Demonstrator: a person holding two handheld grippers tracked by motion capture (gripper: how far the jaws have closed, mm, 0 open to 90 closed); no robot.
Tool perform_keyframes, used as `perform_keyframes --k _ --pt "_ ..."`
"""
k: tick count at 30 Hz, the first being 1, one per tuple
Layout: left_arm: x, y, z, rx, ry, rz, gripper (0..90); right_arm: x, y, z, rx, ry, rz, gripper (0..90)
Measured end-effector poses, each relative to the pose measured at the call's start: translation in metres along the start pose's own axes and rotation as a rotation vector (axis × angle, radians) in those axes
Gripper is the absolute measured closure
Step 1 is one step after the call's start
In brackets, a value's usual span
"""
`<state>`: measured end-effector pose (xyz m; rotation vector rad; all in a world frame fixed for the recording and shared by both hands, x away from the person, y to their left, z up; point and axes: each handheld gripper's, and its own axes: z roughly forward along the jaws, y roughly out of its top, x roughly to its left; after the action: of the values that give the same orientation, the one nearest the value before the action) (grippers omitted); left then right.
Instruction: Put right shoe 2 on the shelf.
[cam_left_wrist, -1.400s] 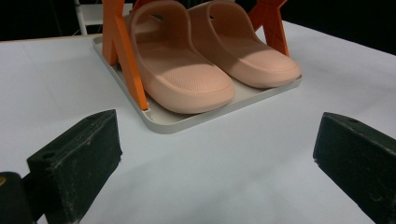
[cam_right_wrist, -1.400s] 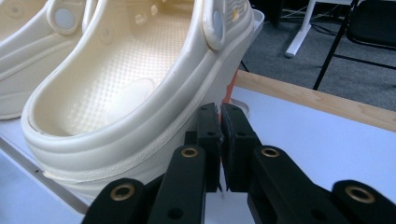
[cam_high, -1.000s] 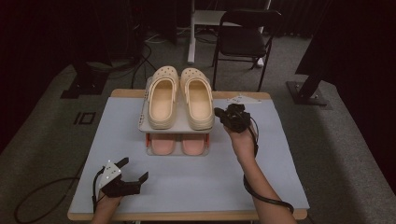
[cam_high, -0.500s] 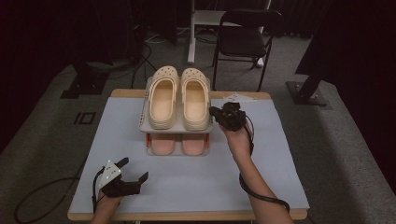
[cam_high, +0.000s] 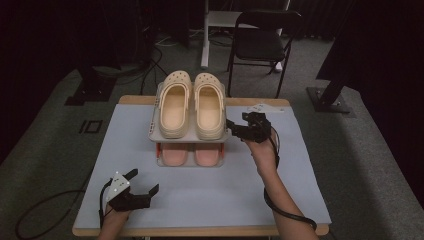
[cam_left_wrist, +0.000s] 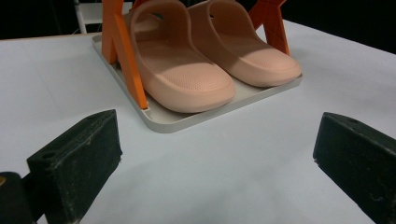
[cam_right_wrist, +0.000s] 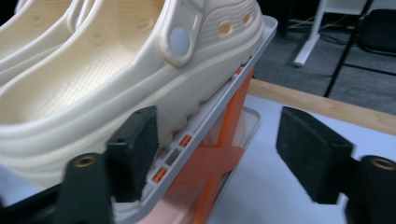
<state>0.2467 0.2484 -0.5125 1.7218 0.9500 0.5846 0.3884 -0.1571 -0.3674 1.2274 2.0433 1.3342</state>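
While sitting on the top shelf of the two-tier rack (cam_high: 156, 134), cream clogs (cam_high: 192, 104) lie side by side above pink slides (cam_high: 191, 154). Right gripper (cam_high: 238, 129), jaws just opened and released, just beside right clog's heel at shelf's right edge. Left gripper (cam_high: 142, 182), jaws wide apart, at near left of table (cam_high: 280, 200), nothing between.
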Motion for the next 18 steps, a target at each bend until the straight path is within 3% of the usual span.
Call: perform_keyframes --k 5,11,18 --pt "0.0 0.0 -0.001 -0.003 0.001 -0.005 1.0 -0.008 -0.007 -0.003 0.0 0.013 0.011 22.9" --pt "0.0 0.0 -0.001 -0.002 0.001 -0.003 1.0 -0.02 -0.017 -0.008 -0.005 -0.003 0.03 20.8" --pt "-0.001 -0.001 0.0 -0.001 -0.004 -0.006 1.0 -0.031 -0.031 -0.01 -0.007 -0.035 0.019 18.3"
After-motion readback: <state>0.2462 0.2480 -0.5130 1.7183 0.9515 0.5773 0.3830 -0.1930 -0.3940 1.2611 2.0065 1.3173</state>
